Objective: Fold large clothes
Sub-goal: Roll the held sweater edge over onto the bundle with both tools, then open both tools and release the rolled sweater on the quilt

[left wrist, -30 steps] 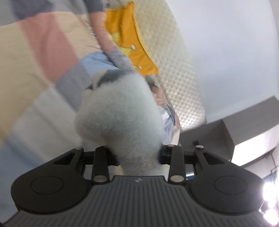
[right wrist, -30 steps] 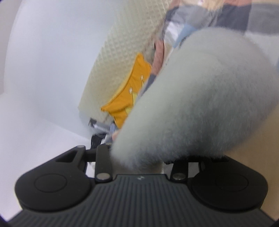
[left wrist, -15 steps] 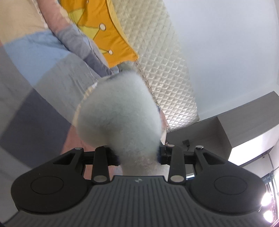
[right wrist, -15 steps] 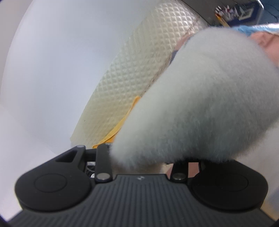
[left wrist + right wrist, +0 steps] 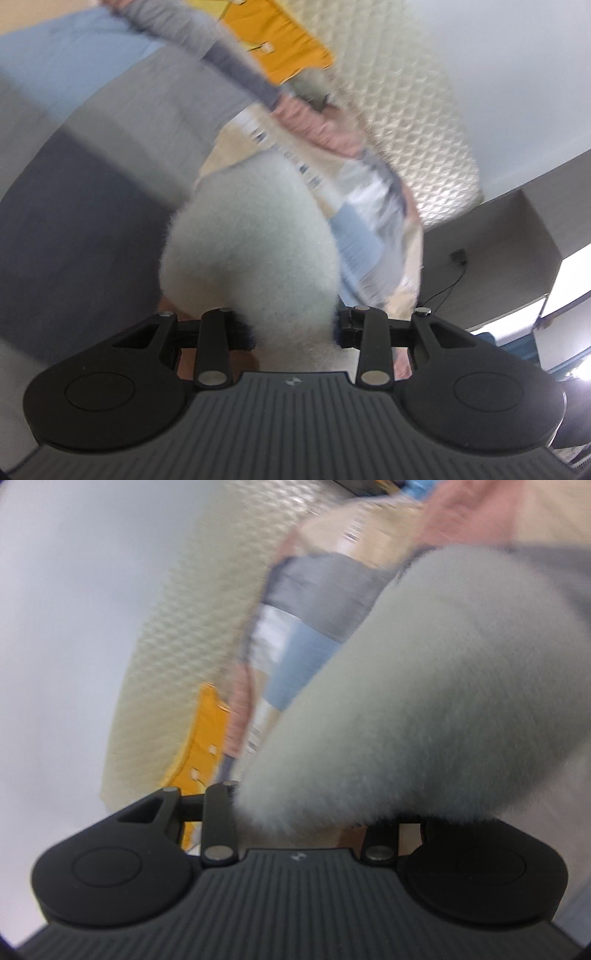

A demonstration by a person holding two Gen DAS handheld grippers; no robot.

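Observation:
A pale grey-green fleece garment [image 5: 255, 251] bulges out between the jaws of my left gripper [image 5: 293, 325], which is shut on it; the fingertips are hidden in the pile. In the right wrist view the same fleece garment [image 5: 436, 701] fills the right half, and my right gripper [image 5: 299, 812] is shut on it, its fingertips buried too. Both grippers hold the fleece lifted above a bed. Both views are motion-blurred.
A patchwork bed cover [image 5: 110, 122] in grey, blue, pink and cream lies beyond the fleece, also in the right wrist view [image 5: 317, 590]. An orange cushion [image 5: 280, 48] leans on a cream quilted headboard [image 5: 406, 110]. A white wall [image 5: 74, 627] stands behind.
Both grippers have swung with the fleece still held. The bed cover has come back into view, after the views pointed more at headboard and wall half a second ago.

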